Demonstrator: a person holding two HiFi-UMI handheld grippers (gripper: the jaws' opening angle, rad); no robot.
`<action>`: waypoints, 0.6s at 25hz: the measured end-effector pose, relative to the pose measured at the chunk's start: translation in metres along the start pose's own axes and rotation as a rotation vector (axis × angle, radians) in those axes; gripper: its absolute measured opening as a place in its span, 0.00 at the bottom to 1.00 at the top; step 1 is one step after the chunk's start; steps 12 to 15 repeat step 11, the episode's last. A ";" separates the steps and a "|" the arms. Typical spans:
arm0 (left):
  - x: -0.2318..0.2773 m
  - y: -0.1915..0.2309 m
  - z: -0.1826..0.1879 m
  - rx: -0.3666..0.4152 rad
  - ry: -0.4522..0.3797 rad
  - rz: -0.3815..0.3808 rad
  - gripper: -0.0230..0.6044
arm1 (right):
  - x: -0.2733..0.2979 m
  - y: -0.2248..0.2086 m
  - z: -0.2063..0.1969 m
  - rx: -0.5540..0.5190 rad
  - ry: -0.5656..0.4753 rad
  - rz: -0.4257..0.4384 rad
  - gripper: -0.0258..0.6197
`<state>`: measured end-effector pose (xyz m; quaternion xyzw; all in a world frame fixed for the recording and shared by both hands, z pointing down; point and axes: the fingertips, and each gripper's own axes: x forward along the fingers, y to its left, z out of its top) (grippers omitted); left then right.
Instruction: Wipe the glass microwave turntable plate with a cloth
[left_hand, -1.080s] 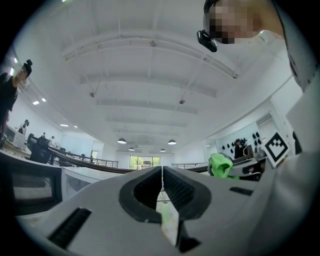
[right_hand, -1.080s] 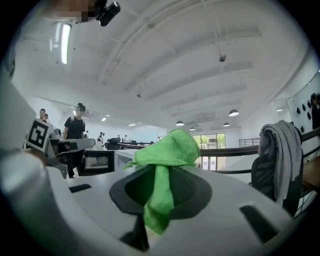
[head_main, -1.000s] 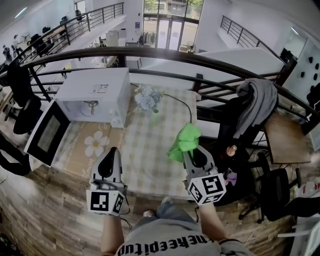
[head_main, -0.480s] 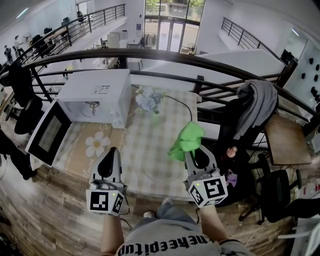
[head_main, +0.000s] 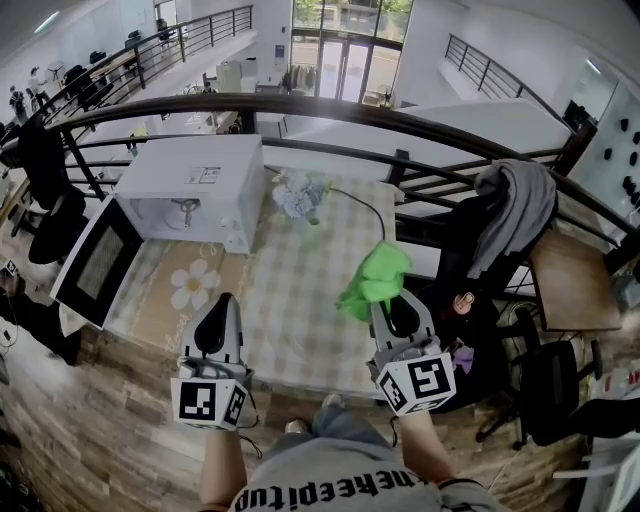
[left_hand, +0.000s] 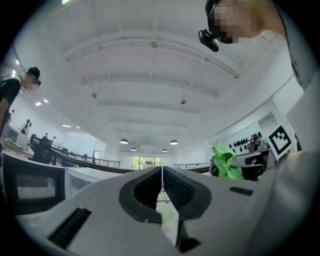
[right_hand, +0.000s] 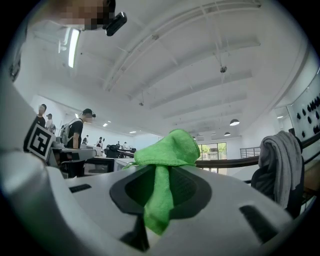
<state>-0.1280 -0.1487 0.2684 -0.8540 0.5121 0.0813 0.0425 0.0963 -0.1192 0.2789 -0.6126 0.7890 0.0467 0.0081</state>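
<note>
Mezzanine, checked worktop (head_main: 300, 300) by railing; microwave (head_main: 190, 175) at left, door open. Turntable plate not discernible, likely inside cavity. Right tongs (right_hand: 159, 187) clamped on green cloth (right_hand: 167, 147); left tongs (left_hand: 161, 187) closed, empty. Advice: left steadies plate, cloth pressed flat. Microwave label unreadable.

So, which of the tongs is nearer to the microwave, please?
Left. The left tongs are in front of the microwave; the right tongs, clamping the green cloth, are farther off to its right.

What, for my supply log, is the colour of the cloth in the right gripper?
Bright green. The cloth shows best in the right gripper view.
</note>
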 end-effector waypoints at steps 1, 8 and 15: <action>0.000 0.000 0.000 -0.001 0.001 0.001 0.05 | -0.001 0.000 0.000 0.001 -0.001 -0.001 0.13; -0.002 -0.001 -0.004 -0.012 0.009 0.004 0.05 | -0.004 -0.002 -0.001 0.005 0.000 -0.009 0.13; -0.003 -0.003 -0.004 -0.014 0.013 0.005 0.05 | -0.007 -0.003 -0.001 0.008 -0.002 -0.012 0.13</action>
